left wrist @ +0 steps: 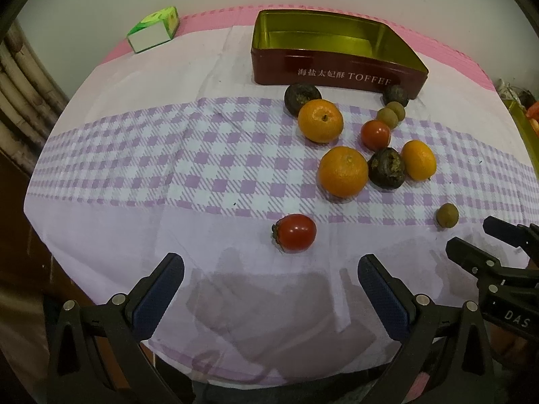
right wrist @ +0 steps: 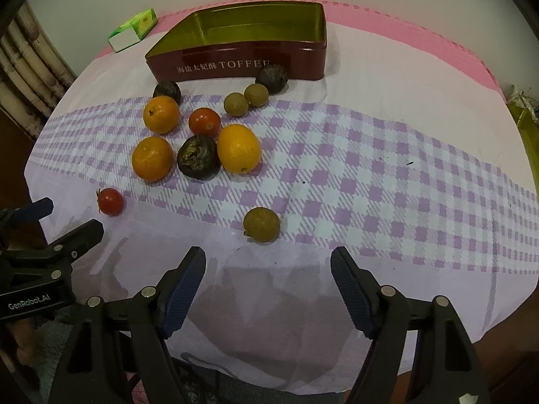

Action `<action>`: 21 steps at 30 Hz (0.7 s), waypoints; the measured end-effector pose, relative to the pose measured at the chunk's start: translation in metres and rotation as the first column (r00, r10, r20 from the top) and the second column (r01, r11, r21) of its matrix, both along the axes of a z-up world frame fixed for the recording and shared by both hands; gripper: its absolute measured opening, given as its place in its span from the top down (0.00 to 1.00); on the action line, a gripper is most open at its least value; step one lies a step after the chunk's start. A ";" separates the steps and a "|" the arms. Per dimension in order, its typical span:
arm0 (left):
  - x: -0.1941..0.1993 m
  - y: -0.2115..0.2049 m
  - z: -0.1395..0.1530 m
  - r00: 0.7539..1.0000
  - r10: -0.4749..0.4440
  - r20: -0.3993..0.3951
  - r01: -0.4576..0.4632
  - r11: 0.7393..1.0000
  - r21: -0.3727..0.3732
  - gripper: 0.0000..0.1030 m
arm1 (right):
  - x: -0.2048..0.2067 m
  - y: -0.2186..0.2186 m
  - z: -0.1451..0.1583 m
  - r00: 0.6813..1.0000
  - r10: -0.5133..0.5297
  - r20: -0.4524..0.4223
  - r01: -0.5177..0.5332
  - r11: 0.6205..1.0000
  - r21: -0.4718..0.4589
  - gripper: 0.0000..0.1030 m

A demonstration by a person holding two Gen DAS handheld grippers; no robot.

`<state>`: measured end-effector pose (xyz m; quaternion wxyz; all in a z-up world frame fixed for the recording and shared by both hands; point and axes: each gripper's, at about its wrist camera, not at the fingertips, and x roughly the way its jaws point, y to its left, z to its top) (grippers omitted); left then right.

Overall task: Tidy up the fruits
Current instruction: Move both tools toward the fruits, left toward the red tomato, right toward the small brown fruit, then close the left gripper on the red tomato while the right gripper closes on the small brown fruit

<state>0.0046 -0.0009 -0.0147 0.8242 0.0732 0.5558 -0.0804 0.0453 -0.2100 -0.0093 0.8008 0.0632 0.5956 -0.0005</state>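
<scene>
An empty red toffee tin [left wrist: 337, 70] [right wrist: 242, 64] stands at the back of the checked cloth. In front of it lie three oranges [left wrist: 343, 171] [right wrist: 238, 148], dark wrinkled fruits [left wrist: 385, 167] [right wrist: 198, 157], small brown-green fruits and a red tomato [left wrist: 375, 134] [right wrist: 204, 122]. A second tomato [left wrist: 294, 233] [right wrist: 110, 201] lies just beyond my left gripper [left wrist: 269, 269], which is open and empty. A lone brown-green fruit [right wrist: 261, 224] [left wrist: 447, 214] lies just ahead of my right gripper [right wrist: 267, 266], open with nothing between its fingers.
A green and white carton [left wrist: 153, 30] [right wrist: 133, 30] lies at the back left near the wall. Pink matting [right wrist: 421, 30] shows under the cloth along the far side. A yellow-green container edge [left wrist: 524, 128] sits at the far right. Cloth edge hangs near both grippers.
</scene>
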 end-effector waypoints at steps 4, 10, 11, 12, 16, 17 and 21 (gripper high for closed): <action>0.002 -0.001 -0.003 1.000 -0.006 -0.008 0.005 1.000 -0.009 0.01 | 0.002 0.000 -0.005 1.000 0.003 -0.016 -0.003 1.000 0.009 0.31; 0.005 0.000 -0.007 1.000 -0.003 -0.030 0.003 1.000 -0.021 0.07 | 0.007 0.000 -0.013 0.999 -0.001 -0.036 0.002 1.000 0.021 0.38; 0.006 0.000 -0.008 0.999 -0.004 -0.034 0.003 1.000 -0.022 0.08 | 0.008 0.000 -0.014 0.999 -0.004 -0.036 0.004 1.000 0.023 0.40; 0.006 0.000 -0.009 0.999 -0.004 -0.037 0.003 1.000 -0.022 0.08 | 0.011 0.000 -0.016 0.999 -0.005 -0.040 0.006 1.000 0.027 0.41; 0.010 -0.003 -0.012 0.999 -0.004 -0.045 0.004 1.000 -0.013 0.11 | 0.015 -0.002 -0.019 0.999 -0.010 -0.039 0.011 0.999 0.030 0.42; 0.011 -0.003 -0.012 0.999 -0.004 -0.042 0.003 1.000 -0.012 0.12 | 0.016 -0.002 -0.020 0.999 -0.009 -0.043 0.010 0.999 0.031 0.42; 0.017 -0.003 -0.014 0.999 0.000 -0.043 -0.001 1.000 -0.012 0.21 | 0.021 -0.004 -0.024 0.999 0.002 -0.054 0.000 0.999 0.033 0.45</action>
